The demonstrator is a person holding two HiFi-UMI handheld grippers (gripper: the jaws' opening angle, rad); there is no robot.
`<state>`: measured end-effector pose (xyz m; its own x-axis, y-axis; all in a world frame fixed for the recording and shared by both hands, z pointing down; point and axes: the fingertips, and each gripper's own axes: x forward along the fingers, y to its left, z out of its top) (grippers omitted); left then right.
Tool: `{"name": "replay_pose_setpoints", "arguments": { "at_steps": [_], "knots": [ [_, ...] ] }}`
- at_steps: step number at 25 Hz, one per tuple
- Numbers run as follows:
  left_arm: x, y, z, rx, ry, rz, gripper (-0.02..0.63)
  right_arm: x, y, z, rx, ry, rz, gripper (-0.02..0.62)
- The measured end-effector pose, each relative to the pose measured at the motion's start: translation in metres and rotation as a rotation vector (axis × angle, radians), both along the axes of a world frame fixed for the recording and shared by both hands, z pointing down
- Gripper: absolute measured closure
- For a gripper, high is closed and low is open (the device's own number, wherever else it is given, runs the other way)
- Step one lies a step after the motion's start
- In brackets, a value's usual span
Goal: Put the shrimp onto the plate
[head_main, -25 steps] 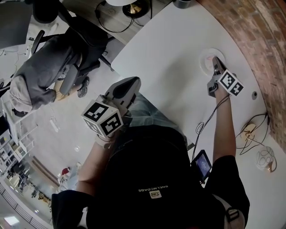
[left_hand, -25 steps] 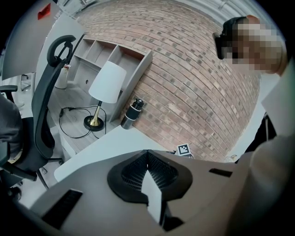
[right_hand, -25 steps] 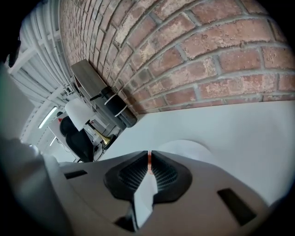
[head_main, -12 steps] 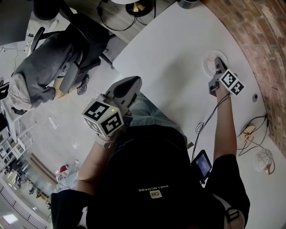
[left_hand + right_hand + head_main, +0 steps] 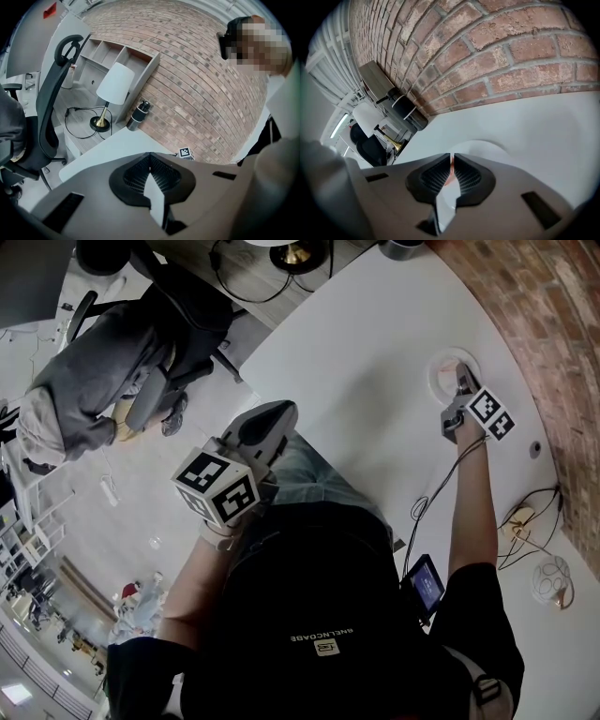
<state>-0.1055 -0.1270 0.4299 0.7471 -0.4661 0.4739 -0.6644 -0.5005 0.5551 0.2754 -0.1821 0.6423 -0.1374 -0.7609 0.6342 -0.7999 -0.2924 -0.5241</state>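
Your left gripper (image 5: pixel 274 412) sits close to your body, off the table (image 5: pixel 356 343), jaws pressed together on nothing; your right gripper (image 5: pixel 460 379) is clenched on the shrimp (image 5: pixel 450 174), an orange sliver between its jaws, directly over the white plate (image 5: pixel 439 363); brick wall (image 5: pixel 553 306) beyond.
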Motion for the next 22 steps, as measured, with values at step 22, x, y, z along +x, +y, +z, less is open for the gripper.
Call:
{"name": "replay_pose_setpoints", "arguments": {
  "at_steps": [22],
  "knots": [
    [0.0007, 0.0002, -0.0004, -0.011, 0.005, -0.012, 0.603, 0.0085, -0.001, 0.0096, -0.049, 0.013, 0.006, 0.57]
  ]
}}
